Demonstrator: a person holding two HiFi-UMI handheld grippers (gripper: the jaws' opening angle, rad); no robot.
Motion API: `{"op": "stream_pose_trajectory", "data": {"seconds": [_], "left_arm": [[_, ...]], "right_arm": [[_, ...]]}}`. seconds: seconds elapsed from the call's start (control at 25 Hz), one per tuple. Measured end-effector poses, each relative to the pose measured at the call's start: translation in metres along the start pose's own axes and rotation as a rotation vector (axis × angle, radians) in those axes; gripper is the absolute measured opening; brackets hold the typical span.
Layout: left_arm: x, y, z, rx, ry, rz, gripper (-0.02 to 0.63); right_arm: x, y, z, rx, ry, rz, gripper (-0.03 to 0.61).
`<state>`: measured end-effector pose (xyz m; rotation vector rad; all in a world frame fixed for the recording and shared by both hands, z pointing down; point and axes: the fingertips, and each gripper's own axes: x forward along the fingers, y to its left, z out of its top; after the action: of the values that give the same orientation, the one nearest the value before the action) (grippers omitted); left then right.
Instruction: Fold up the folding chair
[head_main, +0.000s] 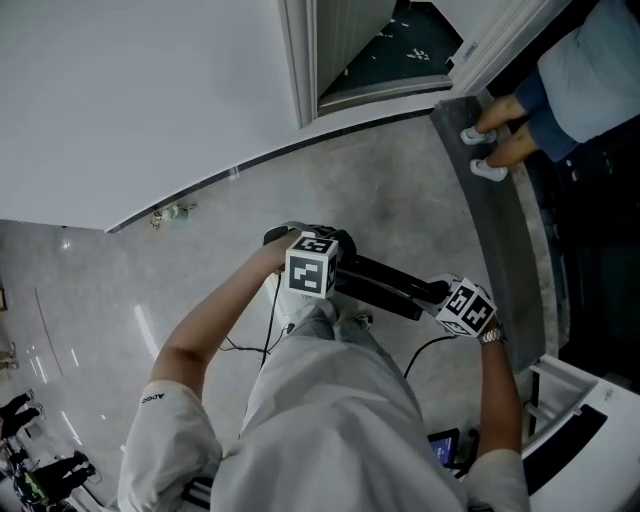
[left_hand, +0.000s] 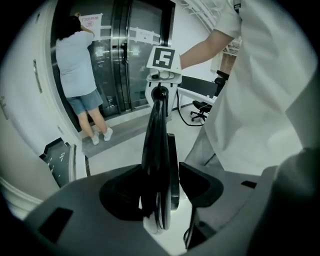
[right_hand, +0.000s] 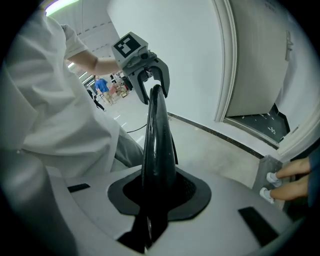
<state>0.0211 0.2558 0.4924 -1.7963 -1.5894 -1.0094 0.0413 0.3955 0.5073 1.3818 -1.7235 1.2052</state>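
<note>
The black folding chair (head_main: 385, 285) is closed flat and hangs above the floor between my two grippers. My left gripper (head_main: 335, 262), under its marker cube, is shut on one end of the chair (left_hand: 159, 150), which shows edge-on between the dark pads (left_hand: 120, 195). My right gripper (head_main: 440, 296) is shut on the other end, its pads wrapped round the chair's (right_hand: 156, 145) thin edge. Each gripper view looks along the chair at the other gripper: my right gripper (left_hand: 161, 90) is at the far end in one, my left gripper (right_hand: 152, 92) in the other.
A person (left_hand: 77, 70) in a light blue top stands at glass lift doors on a grey raised step (head_main: 500, 220). A white wall and door frame (head_main: 300, 60) lie ahead. A cable (head_main: 250, 345) trails on the floor. White equipment (head_main: 580, 420) stands at lower right.
</note>
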Motion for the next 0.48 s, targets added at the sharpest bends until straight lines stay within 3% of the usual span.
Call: {"op": "stream_pose_trajectory", "data": {"seconds": [0.04,0.12,0.32,0.48], "left_arm": [[0.007,0.001,0.002,0.003,0.006,-0.003,0.231],[0.014,0.004,0.003,-0.001,0.018,0.004,0.136],[0.014,-0.007,0.005,-0.015,-0.003,-0.016,0.123],[0.009,-0.019,0.0,-0.076,-0.048,-0.047,0.106]], "right_arm": [[0.0,0.0,0.0,0.002,0.004,0.0,0.077],[0.0,0.0,0.0,0.004,0.011,-0.001,0.077],[0.0,0.007,-0.002,-0.023,0.061,0.007,0.077],[0.003,0.006,0.006,-0.093,0.088,-0.005,0.077]]}}
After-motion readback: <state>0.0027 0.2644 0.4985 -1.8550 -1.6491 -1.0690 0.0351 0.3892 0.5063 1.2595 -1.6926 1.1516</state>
